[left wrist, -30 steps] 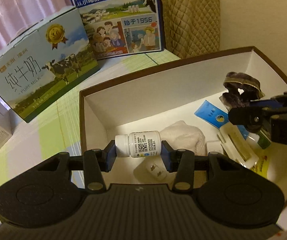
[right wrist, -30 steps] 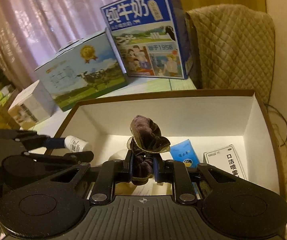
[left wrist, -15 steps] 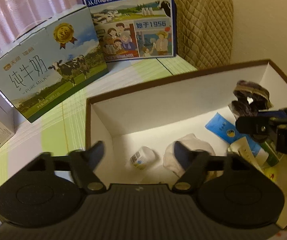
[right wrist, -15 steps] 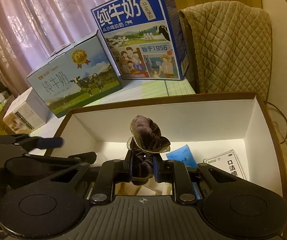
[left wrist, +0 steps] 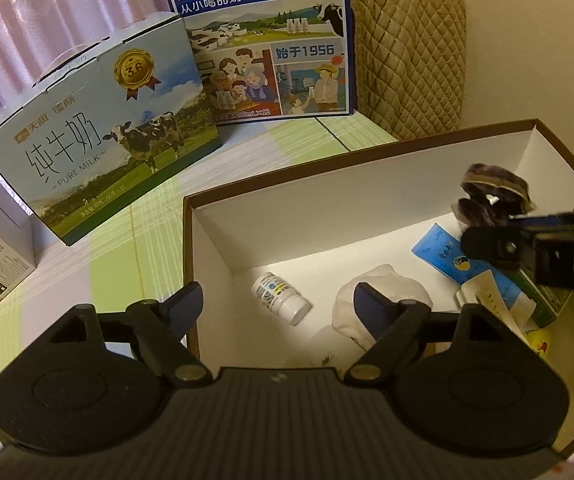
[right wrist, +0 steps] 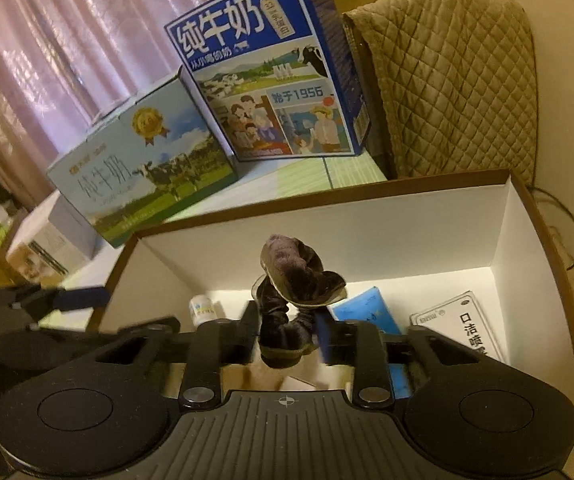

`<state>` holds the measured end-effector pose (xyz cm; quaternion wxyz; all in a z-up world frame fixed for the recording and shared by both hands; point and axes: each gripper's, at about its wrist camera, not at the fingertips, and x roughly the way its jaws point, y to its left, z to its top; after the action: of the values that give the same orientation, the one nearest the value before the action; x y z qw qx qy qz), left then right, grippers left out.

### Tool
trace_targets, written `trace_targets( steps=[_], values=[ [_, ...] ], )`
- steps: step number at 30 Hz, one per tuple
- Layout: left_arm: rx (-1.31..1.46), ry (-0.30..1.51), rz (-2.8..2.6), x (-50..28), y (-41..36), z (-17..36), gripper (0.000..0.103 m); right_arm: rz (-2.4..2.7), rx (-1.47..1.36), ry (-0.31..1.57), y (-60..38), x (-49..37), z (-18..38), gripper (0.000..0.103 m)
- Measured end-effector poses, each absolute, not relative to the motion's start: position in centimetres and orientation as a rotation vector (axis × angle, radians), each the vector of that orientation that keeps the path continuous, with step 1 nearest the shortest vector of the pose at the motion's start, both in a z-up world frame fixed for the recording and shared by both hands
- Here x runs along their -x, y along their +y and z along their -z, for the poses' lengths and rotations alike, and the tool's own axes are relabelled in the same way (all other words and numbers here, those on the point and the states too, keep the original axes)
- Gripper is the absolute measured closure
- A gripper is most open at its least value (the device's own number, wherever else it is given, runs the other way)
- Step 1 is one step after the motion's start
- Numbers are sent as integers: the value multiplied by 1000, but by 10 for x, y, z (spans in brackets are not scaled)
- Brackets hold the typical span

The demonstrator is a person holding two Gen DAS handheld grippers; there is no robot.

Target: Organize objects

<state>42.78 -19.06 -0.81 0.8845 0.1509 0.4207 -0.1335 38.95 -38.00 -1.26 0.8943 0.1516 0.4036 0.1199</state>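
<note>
Velvety scrunchie point(right wrist: 293, 300) pinched in right tool point(right wrist: 287, 338) above box point(right wrist: 527, 240).

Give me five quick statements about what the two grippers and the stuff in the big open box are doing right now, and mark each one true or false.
1. The left gripper is open and holds nothing. True.
2. The small white bottle stands upright in the box. False: it lies on its side on the floor of the open box.
3. The right gripper is shut on the dark purple scrunchie. True.
4. The scrunchie already rests on the box floor. False: it is held up in the gripper, above the box contents.
5. The two milk cartons sit inside the box. False: the light blue milk carton and the dark blue milk carton stand on the table beyond it.
</note>
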Motion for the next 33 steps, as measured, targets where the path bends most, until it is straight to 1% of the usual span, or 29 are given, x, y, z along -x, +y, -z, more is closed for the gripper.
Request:
trace_targets(
  steps=[2,10,16,18,23,27,33],
  values=[
    [-308,876,284,-426,-189,7,20,-234,-341,817,-383,-390,10,48],
    [-311,876,305,-419,-187,6,19,-231,-359,803,-394,-389,2,44],
    [-296,877,314,-414,-184,5,17,-222,-322,817,-405,-375,6,37],
    [-286,878,315,-412,-183,5,14,-222,-316,823,-411,-369,7,35],
    [-268,874,330,-402,-181,2,8,-217,-263,808,-422,-347,6,30],
    [-261,853,346,-389,-179,-5,7,-205,-218,774,-426,-324,1,28],
    [-198,813,373,-364,-167,-27,7,-218,-131,712,-422,-285,-14,27]
  ],
)
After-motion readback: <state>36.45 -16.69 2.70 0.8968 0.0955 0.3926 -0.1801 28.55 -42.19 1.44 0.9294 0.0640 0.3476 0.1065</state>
